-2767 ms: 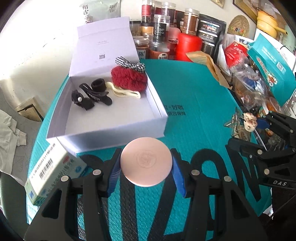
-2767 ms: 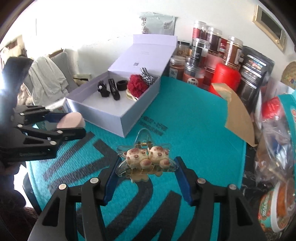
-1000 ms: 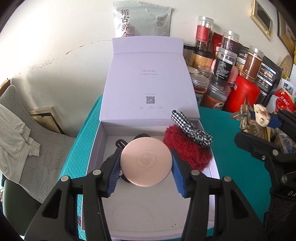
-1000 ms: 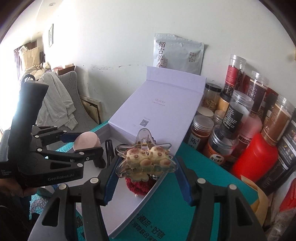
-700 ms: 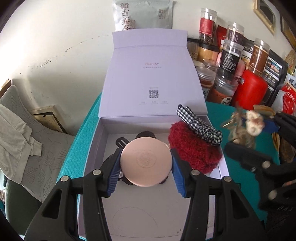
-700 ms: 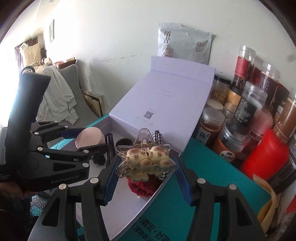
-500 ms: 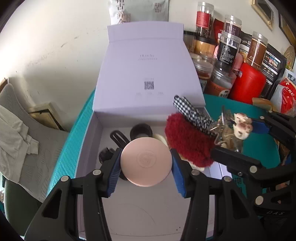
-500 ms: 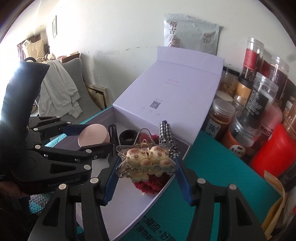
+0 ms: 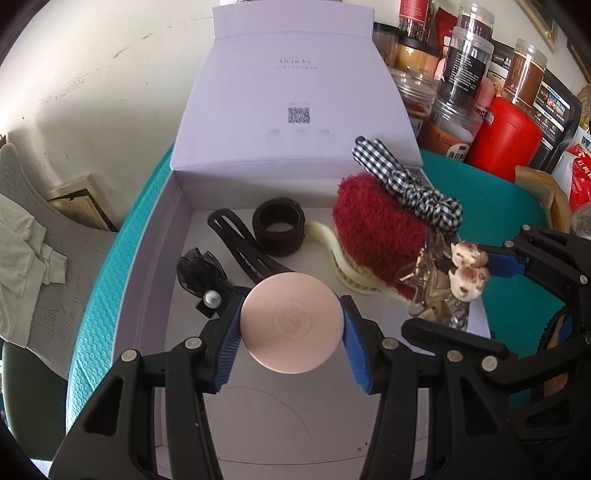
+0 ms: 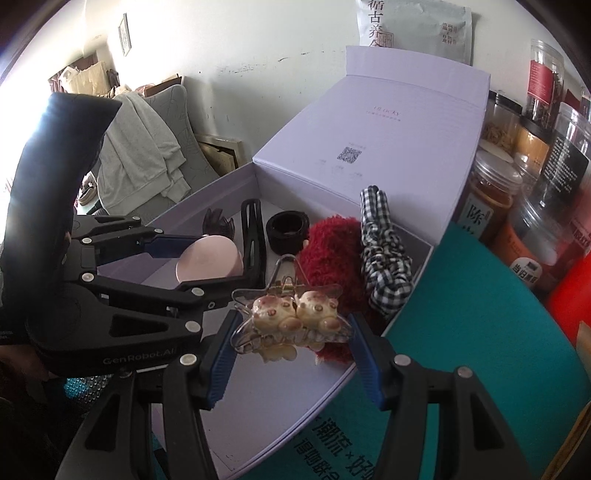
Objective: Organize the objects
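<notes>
Pink compact, clamped in the left gripper, hangs over the lavender box; the right gripper pinches the bear hair claw at its 3 o'clock. Dropped early, the compact could land on the black clips at 11 o'clock, and the grippers, seemingly near each other, might collide.

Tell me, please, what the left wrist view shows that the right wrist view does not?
Only the left wrist view shows the pearl bow clip and the cream comb in the box. Only the right wrist view shows the wall pouch and clothes on the chair. Both show the box, the pink disc held in the left gripper, the bear clip held in the right gripper, and the red scrunchie.
</notes>
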`<state>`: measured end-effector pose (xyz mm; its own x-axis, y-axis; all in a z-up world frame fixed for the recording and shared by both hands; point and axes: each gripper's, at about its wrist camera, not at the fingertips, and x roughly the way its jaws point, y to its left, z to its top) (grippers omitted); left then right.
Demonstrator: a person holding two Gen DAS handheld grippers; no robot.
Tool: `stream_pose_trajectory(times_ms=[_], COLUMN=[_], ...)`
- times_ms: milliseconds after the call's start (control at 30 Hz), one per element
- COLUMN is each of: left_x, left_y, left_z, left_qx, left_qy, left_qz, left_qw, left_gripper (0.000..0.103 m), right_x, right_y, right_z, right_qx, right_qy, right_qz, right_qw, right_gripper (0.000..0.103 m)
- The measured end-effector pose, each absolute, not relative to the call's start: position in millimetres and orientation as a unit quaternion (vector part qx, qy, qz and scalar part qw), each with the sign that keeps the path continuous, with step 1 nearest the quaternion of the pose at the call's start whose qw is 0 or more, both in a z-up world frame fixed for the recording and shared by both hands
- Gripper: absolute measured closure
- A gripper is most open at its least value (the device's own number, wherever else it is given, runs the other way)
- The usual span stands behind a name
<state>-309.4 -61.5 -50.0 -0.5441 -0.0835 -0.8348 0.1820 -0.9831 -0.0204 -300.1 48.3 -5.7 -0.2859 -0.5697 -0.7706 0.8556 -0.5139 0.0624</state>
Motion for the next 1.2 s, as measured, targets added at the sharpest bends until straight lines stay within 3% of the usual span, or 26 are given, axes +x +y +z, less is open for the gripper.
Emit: stream_pose_trajectory(times_ms=[567, 933, 1200], left_x=[-310, -300, -283], left_y=[-64, -71, -78], left_z=[-57, -44, -25], left_qx=[0.489, 0.481, 0.47], left_qy=[0.056, 0.065, 0.067], left_qz=[-0.865, -0.868, -0.872], left_qw=[0.091, 0.104, 0.118], left_gripper=[0.053, 0.039, 0.037], right_x=[-299, -298, -293], right_y=[44, 45, 49], right_z=[-9, -1, 7], right_qx=[0.379, 0.376, 0.369], right_qy=[0.201, 0.206, 0.207], right_qz=[-0.784, -0.795, -0.801], right_qw=[0.448, 0.429, 0.423], right_gripper=[0.044, 0.036, 0.036])
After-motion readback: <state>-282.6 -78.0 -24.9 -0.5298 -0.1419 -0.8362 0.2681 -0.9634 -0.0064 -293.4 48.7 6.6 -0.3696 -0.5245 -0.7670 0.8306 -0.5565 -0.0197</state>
